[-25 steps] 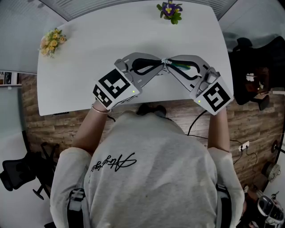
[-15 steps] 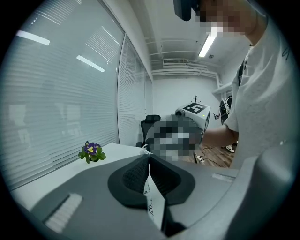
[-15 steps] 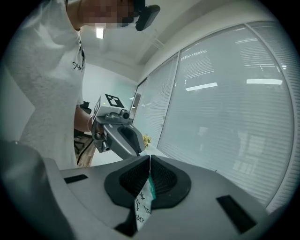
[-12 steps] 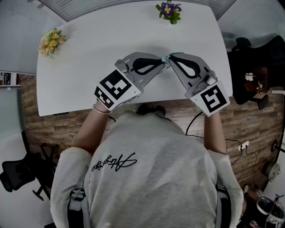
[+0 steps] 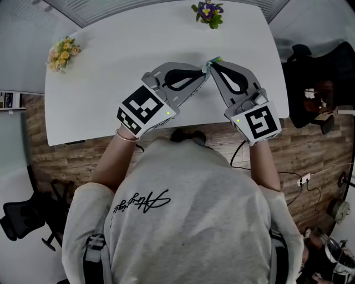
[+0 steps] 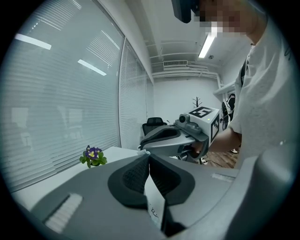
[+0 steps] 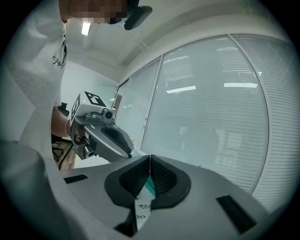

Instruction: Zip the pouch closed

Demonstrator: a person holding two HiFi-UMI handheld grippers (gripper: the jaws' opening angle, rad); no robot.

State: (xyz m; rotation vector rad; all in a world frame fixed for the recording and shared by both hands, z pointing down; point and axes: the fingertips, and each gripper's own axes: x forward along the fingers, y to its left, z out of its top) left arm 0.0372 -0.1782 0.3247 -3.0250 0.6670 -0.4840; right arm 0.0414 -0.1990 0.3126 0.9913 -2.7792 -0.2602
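Our left gripper (image 6: 149, 159) and right gripper (image 7: 149, 159) both clamp ribbed pads tight on the thin, flat pouch (image 7: 142, 202), above the smooth white table (image 5: 105, 83).

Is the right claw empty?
No, the right claw is shut on the pouch, whose thin white and green edge is pinched flat between its jaws.

Office room: white tabletop (image 5: 111, 72), black swivel office chairs (image 5: 25, 219) on wood-look floor (image 5: 72, 155), wall of glass with slatted blinds (image 6: 56, 93), ceiling strip light (image 6: 206, 44), small potted purple flowers (image 5: 207, 12) and a yellow bunch (image 5: 62, 51).
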